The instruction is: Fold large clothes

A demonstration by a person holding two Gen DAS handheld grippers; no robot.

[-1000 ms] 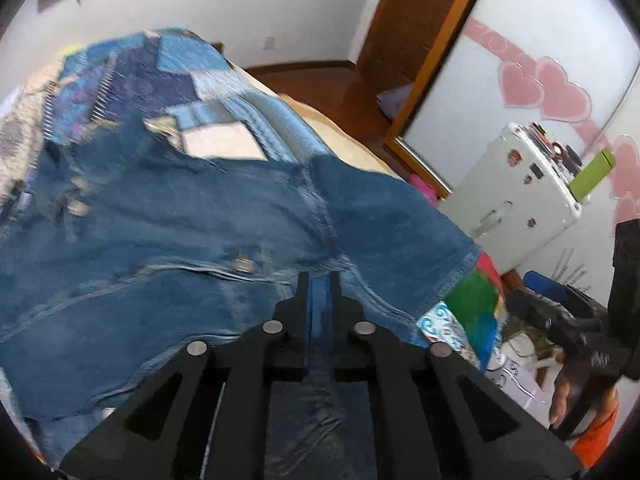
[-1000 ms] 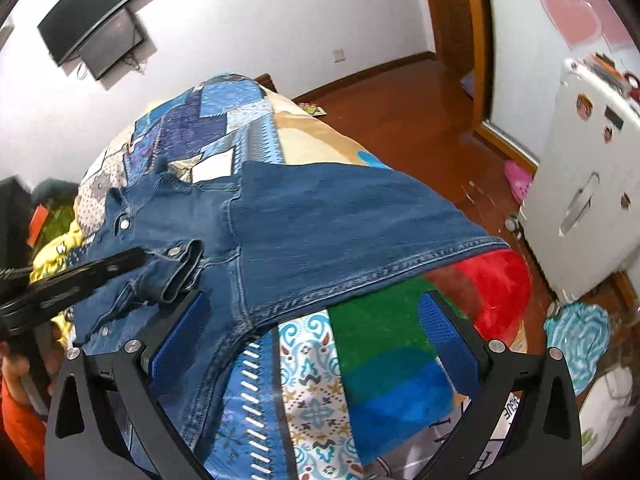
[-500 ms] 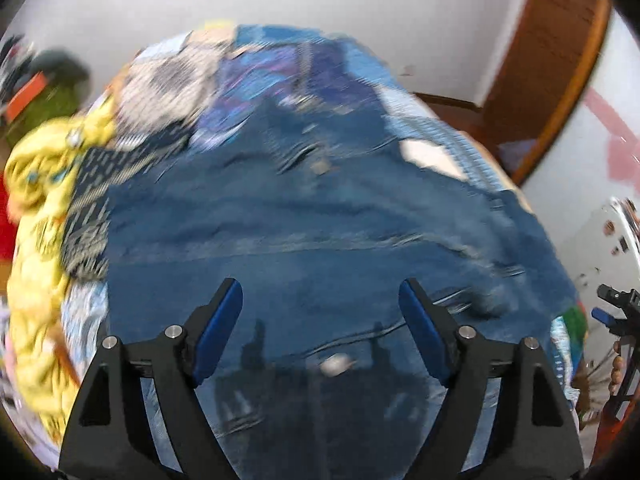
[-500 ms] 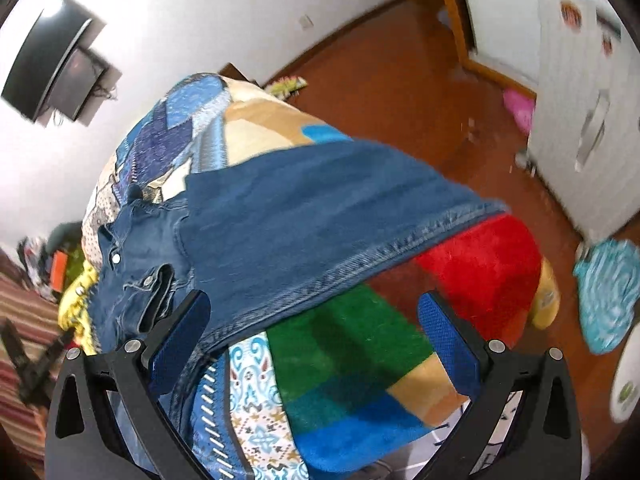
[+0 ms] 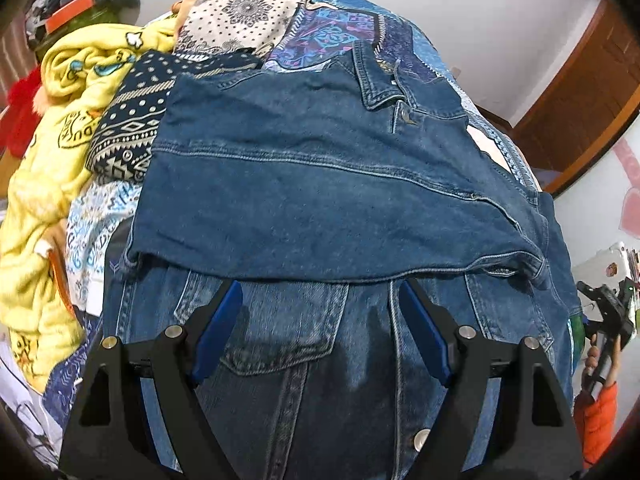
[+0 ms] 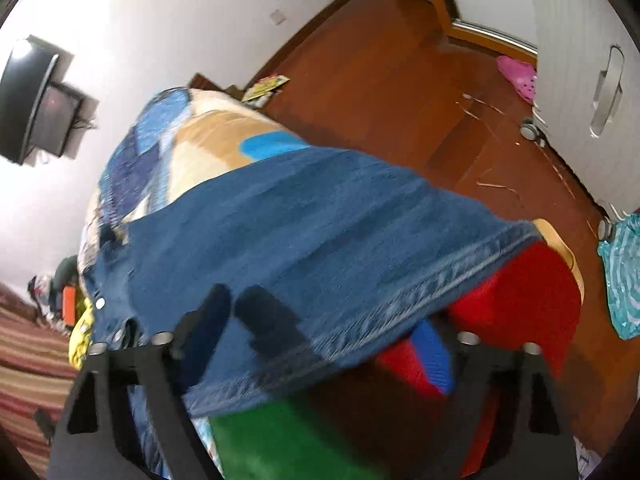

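A blue denim jacket (image 5: 320,184) lies spread on the patchwork bed, its sleeve folded across the body, collar at the far side. My left gripper (image 5: 320,320) is open and empty, hovering just above the jacket's front pocket area. In the right wrist view the jacket's hem (image 6: 320,248) drapes over the bed's corner. My right gripper (image 6: 324,344) is open, its jaws straddling the hem edge with the denim lying over the left finger. The right gripper also shows at the far right of the left wrist view (image 5: 608,312).
A yellow blanket (image 5: 48,168) and a patterned dark cloth (image 5: 132,120) are heaped at the bed's left. A red, green and blue cover (image 6: 520,304) lies under the jacket's hem. A white cabinet (image 6: 592,80), pink shoe (image 6: 518,76) and wooden floor (image 6: 380,92) lie to the right.
My left gripper let go of the denim, opened, and pulled back over the jacket. My right gripper, open throughout, moved in low to the hem at the bed's corner.
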